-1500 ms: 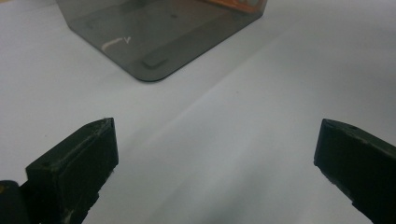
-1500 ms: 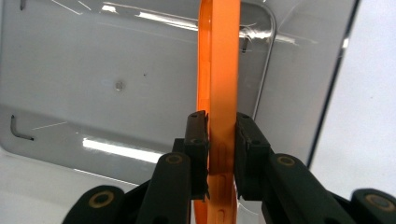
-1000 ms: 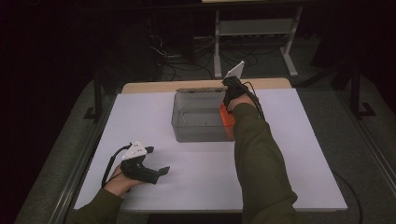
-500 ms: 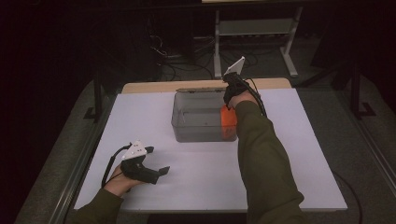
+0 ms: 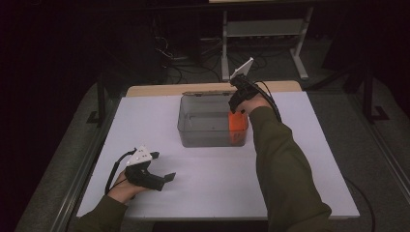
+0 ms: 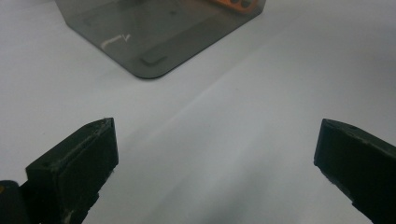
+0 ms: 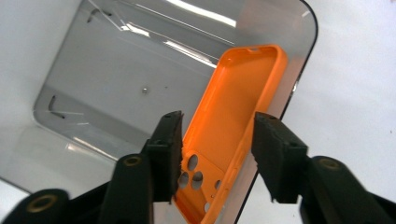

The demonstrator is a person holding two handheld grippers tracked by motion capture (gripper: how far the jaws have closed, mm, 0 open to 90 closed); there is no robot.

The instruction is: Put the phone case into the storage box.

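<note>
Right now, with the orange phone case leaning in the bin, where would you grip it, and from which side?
Probably by its two long side edges near the camera-hole end, coming from above. The orange phone case leans on the wall of the clear bin, that end uppermost. The right hand-held gripper, jaws just opened, already straddles its width there.

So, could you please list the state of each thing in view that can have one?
Orange phone case: inside the bin, leaning tilted against its wall, hollow side showing.
Clear bin: upright on the table, no lid on it.
Right hand-held gripper: jaws just been opening, case between them, the pads seem clear of it.
Left hand-held gripper: open wide, nothing between the jaws, low over the table.
</note>
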